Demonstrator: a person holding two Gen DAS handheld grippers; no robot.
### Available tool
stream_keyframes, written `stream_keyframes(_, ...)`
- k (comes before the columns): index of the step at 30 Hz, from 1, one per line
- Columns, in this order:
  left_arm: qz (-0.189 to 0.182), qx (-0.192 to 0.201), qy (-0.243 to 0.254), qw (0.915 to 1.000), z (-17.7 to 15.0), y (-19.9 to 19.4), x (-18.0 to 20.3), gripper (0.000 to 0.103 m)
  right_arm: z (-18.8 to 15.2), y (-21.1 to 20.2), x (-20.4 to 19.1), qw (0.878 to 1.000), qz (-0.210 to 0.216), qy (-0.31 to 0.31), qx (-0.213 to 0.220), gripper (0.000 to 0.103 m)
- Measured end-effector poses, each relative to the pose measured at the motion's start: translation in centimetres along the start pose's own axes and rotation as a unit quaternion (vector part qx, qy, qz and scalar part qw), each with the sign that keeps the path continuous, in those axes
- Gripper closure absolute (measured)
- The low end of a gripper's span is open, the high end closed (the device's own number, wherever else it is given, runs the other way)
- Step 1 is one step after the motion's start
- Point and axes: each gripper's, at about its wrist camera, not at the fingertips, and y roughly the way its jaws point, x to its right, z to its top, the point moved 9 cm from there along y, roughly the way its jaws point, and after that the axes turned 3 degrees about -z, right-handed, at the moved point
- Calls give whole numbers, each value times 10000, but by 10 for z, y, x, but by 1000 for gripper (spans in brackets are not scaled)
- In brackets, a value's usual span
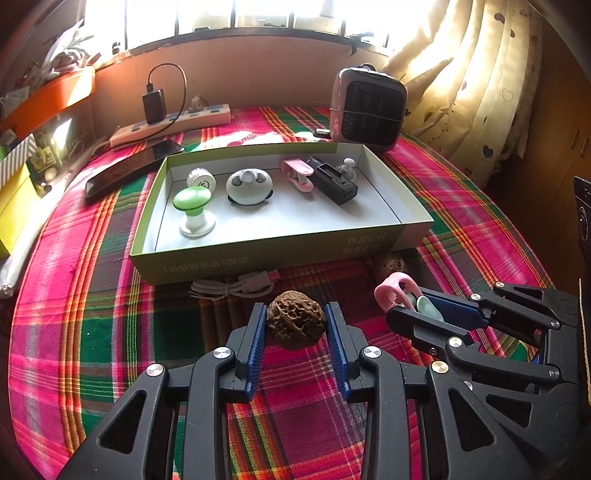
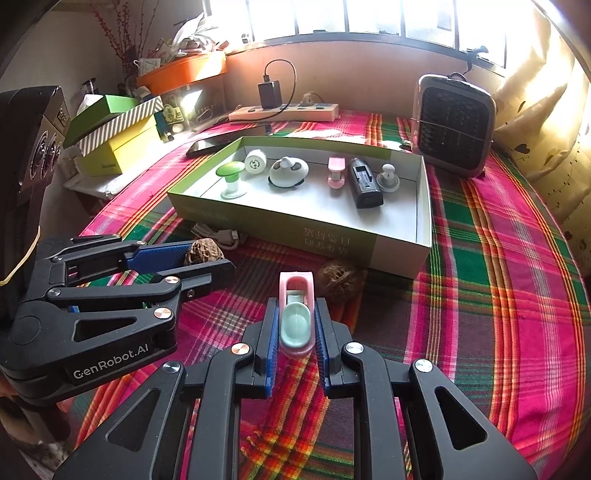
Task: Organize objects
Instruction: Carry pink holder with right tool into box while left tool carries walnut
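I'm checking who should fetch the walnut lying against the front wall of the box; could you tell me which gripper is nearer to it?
Right. The right gripper, shut on a pink and green clip, points at the loose walnut just beyond it. The left gripper, holding another walnut, sits further off to the side.

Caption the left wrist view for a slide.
Left hand-held gripper closed on a walnut before the green box; right hand-held gripper holds a pink clip.

- A lived-in room at home
- Heart-print curtain (image 1: 480,92) by a sunny window (image 2: 369,18)
- Plaid cloth (image 1: 92,314), power strip (image 1: 173,123), small heater (image 2: 456,125)
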Motion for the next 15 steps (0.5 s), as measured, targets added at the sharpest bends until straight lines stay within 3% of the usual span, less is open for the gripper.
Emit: stream_keyframes(15, 40, 164, 80, 9998, 8, -11, 0, 73, 11, -7, -1, 9999, -41, 28, 154, 85)
